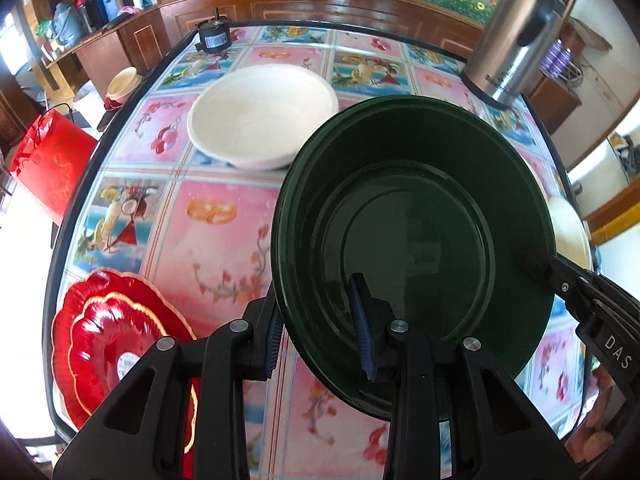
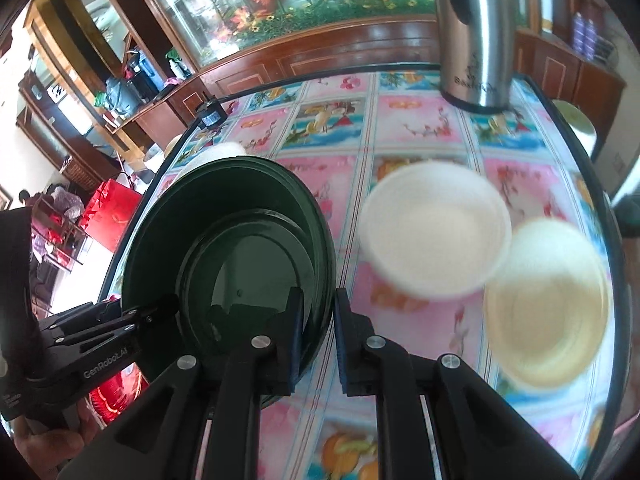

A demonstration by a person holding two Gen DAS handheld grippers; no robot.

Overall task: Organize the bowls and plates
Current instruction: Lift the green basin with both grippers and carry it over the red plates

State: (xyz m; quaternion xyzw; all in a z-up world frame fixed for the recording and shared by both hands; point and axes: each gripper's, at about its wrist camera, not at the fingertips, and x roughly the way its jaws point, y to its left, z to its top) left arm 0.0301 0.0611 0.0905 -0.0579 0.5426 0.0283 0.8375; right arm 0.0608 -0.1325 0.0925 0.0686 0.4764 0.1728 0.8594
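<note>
A dark green bowl (image 1: 412, 216) hangs tilted above the flowered table, held by both grippers. My left gripper (image 1: 316, 300) is shut on its near left rim, one blue pad inside the bowl and one outside. My right gripper (image 2: 320, 294) is shut on the opposite rim of the green bowl (image 2: 224, 240); it shows as a black arm (image 1: 560, 280) at the right of the left wrist view. A white bowl (image 1: 264, 120) sits on the table beyond the green one. Stacked red scalloped plates (image 1: 108, 340) lie at the near left corner. Another white bowl (image 2: 436, 228) and a cream bowl (image 2: 548, 308) stand to the right.
A tall steel flask (image 1: 516, 40) stands at the far right corner of the table (image 1: 224, 240). A small black motor (image 1: 214, 38) sits at the far edge. A red bag (image 1: 48, 164) hangs off the left side. Wooden cabinets line the back.
</note>
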